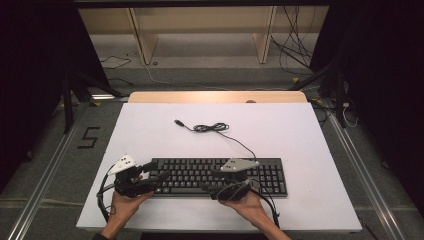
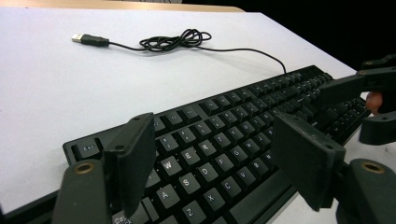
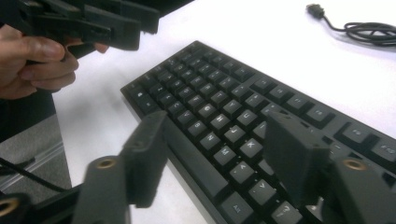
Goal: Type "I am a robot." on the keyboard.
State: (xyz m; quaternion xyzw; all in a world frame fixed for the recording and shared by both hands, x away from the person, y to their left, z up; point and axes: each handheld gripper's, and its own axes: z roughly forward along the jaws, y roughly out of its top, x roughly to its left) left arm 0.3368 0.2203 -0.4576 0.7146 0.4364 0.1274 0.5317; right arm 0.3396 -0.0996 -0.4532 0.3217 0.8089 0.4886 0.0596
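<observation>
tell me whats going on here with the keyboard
A person holds a gripper in each hand over a black keyboard that lies on a white table. The left gripper hangs above the letter keys at the keyboard's left end, jaws apart with nothing between them. The right gripper sits over the near edge around the middle, also open, not clamped on anything. The keyboard's cable lies loosely coiled behind it, and its plug rests unplugged on the table.
</observation>
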